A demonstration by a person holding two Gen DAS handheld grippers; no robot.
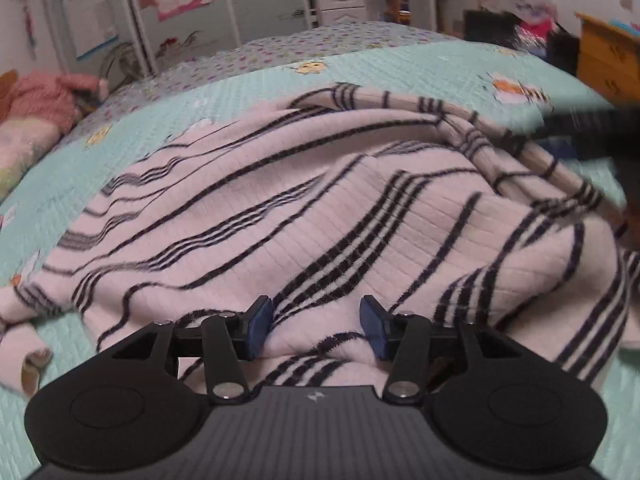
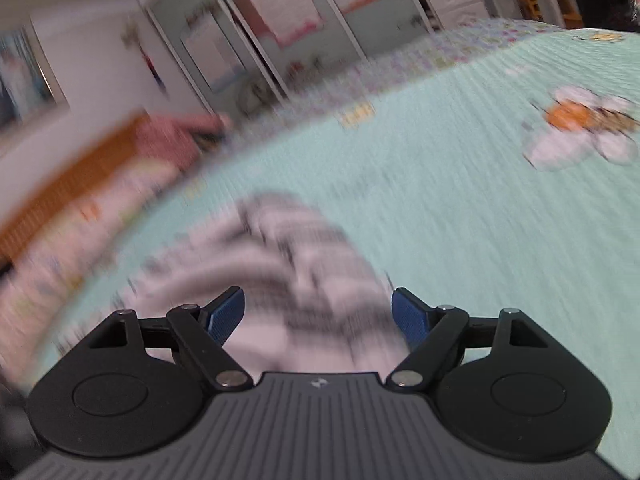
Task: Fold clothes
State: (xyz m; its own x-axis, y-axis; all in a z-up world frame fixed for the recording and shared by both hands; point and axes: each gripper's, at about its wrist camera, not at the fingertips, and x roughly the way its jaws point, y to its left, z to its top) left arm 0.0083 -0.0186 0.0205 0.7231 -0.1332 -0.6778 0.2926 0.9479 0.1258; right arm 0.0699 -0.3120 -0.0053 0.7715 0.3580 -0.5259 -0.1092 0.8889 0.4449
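On the mint-green quilted bed cover (image 1: 256, 80): pale pink knit sweater with dark stripes (image 1: 320, 208) lies spread and rumpled | left hand-held gripper (image 1: 316, 328) jaws apart above its near hem, gripping nothing | right hand-held gripper (image 2: 318, 316) jaws wide apart over a blurred fold, nothing clamped

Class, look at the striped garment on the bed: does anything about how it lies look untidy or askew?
Yes. The striped sweater lies rumpled on the quilt, with a raised fold bunched along its far right edge and a cuff trailing off at near left.
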